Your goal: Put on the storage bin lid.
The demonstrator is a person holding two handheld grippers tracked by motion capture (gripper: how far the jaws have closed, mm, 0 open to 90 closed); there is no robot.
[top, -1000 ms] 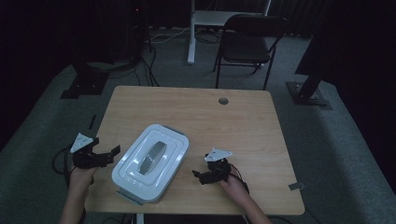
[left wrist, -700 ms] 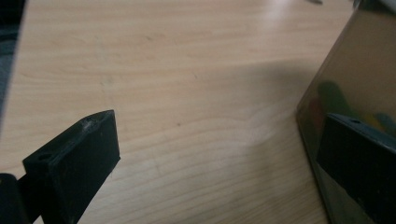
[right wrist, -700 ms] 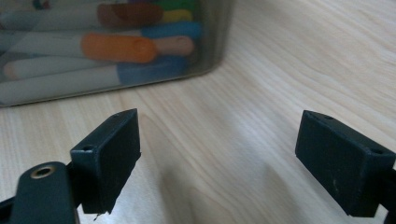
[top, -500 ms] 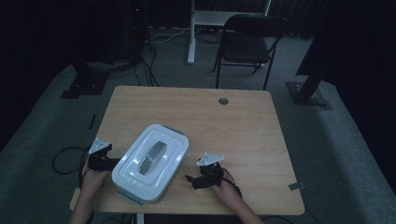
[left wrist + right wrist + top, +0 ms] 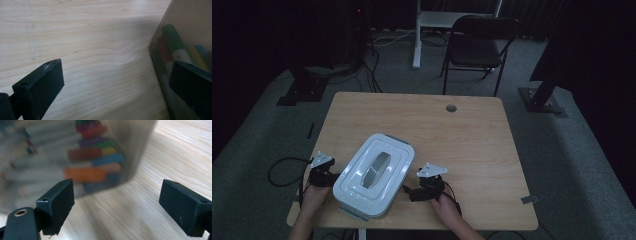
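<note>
A clear plastic box with a white lid and grey handle (image 5: 374, 172) lies slantwise on the wooden table (image 5: 462, 135) near its front edge. Through its wall I see several coloured markers (image 5: 95, 162), also coloured markers (image 5: 175, 50). My left gripper (image 5: 323, 175) is at the box's left side, jaws open, one jaw close against the box wall (image 5: 180, 32). My right gripper (image 5: 422, 190) is at the box's right front corner, jaws open and wide apart, with nothing between them but bare table.
A round cable hole (image 5: 451, 108) sits near the table's far edge. Behind the table stand a black chair (image 5: 477, 45) and a white desk leg (image 5: 416, 35). Stand bases (image 5: 544, 102) rest on the grey carpet at both sides.
Both grippers have moved in toward the box: the left from the table's left edge to the box's side, the right slightly left and forward toward its corner.
</note>
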